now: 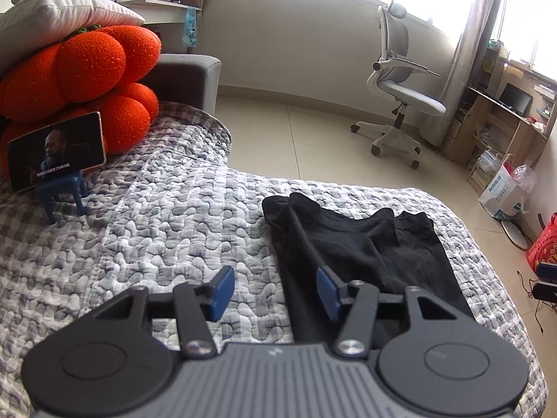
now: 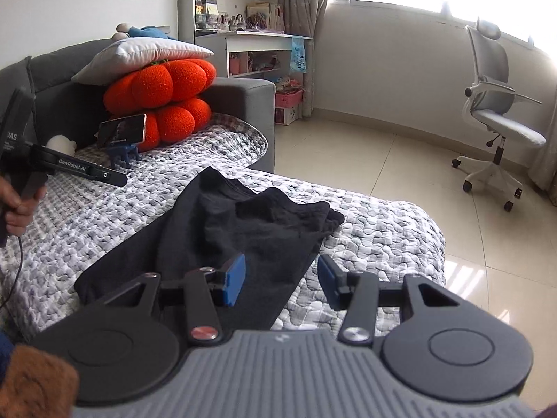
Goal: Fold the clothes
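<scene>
A black garment [image 1: 351,247] lies partly folded on the quilted bed, its far end bunched; it also shows in the right wrist view [image 2: 243,230]. My left gripper [image 1: 275,291] is open and empty, held above the garment's left edge, its right finger over the cloth. My right gripper [image 2: 282,280] is open and empty above the garment's near right edge. The left gripper [image 2: 69,169] also shows at the left of the right wrist view, held in a hand.
A phone on a blue stand [image 1: 55,155] stands on the bed by orange cushions [image 1: 90,76] and a white pillow [image 1: 59,14]. A grey sofa arm [image 1: 188,76], an office chair [image 1: 400,94] and a cluttered desk [image 1: 501,115] stand beyond. Bags [image 1: 504,188] lie on the floor.
</scene>
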Action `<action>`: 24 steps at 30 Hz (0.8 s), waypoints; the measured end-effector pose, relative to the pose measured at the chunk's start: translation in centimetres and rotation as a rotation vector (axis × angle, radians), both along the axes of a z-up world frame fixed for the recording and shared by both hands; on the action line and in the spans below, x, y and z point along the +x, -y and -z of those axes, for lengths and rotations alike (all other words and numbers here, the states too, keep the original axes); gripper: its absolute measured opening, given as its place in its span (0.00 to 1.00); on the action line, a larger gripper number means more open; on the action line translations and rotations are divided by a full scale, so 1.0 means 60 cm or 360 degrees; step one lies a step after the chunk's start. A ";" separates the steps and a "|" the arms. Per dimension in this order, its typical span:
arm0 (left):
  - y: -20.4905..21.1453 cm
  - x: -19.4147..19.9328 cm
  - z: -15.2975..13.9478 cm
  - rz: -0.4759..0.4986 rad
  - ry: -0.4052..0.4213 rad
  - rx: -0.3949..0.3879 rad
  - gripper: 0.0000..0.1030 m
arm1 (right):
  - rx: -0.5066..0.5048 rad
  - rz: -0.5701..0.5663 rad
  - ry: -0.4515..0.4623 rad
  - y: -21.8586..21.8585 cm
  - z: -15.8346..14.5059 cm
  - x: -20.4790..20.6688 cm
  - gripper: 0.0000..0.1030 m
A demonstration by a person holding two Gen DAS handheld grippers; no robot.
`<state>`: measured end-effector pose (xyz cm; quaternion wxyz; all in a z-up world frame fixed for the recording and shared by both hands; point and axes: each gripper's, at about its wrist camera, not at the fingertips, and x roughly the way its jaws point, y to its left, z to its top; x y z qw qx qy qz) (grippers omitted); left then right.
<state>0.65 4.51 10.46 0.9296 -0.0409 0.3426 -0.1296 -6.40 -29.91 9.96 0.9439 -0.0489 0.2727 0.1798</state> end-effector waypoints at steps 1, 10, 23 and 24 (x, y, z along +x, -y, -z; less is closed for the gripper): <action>-0.001 0.009 0.004 0.0010 0.0006 -0.0003 0.54 | 0.0000 0.0002 -0.0012 0.004 0.006 0.014 0.49; 0.028 0.093 0.019 0.0207 0.0135 -0.0044 0.63 | -0.0033 -0.0024 -0.0057 0.014 0.049 0.122 0.49; 0.072 0.198 0.065 0.0483 0.0164 -0.0043 0.58 | -0.0053 -0.0049 -0.0102 -0.010 0.084 0.271 0.33; 0.068 0.202 0.074 0.0496 0.0136 -0.0070 0.57 | -0.0056 -0.0048 -0.0118 -0.011 0.087 0.278 0.30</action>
